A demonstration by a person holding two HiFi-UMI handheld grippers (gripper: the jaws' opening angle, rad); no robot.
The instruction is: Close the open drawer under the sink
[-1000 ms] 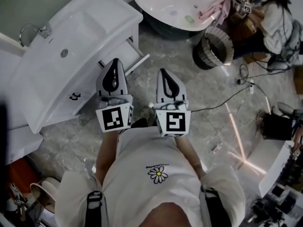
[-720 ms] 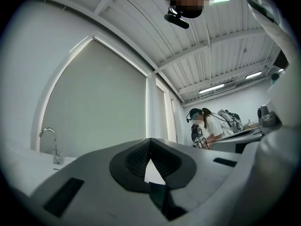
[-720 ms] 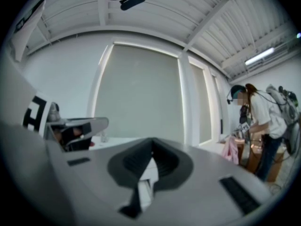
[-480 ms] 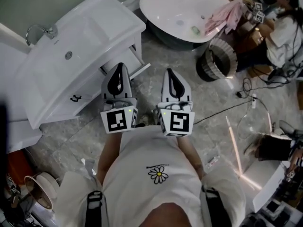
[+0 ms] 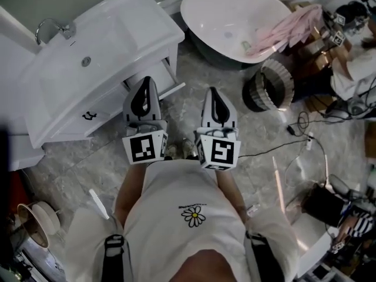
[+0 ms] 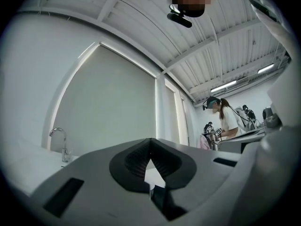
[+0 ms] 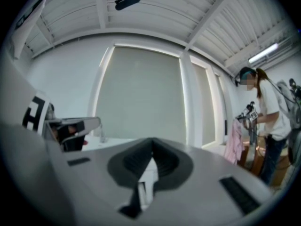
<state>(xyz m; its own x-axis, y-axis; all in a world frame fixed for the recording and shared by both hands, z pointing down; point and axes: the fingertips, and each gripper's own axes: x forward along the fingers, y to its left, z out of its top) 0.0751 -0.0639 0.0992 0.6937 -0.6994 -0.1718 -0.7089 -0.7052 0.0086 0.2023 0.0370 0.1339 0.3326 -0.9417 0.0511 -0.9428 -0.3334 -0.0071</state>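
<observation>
Nearest is the person's white shirt with a daisy print (image 5: 194, 216). Just beyond it both tools are held side by side over the grey marble floor (image 5: 194, 119).

The left tool (image 5: 145, 86) has its jaws pressed together with nothing between them. The right tool (image 5: 214, 96) is the same, closed and empty.

The open white drawer (image 5: 171, 79) juts out from the white vanity cabinet (image 5: 111, 106) towards the middle of the floor. In the head view the left tool's tip lies over the drawer's near front corner; whether it touches cannot be told. The right tool stands apart from the drawer, off its free front edge.

Above the drawer sits the white rectangular sink (image 5: 103, 49), with a chrome tap (image 5: 51, 28) at its far edge. The tap also shows low at the left in the left gripper view (image 6: 59, 142).

To the right of the right tool the floor is bare as far as a thin black cable (image 5: 276, 147) and a round ribbed basket (image 5: 271, 86).

Beyond the drawer stands a white oval bathtub (image 5: 232, 16) with a pink cloth (image 5: 288, 27) over its rim. Another person (image 6: 226, 121) stands near that far side.
</observation>
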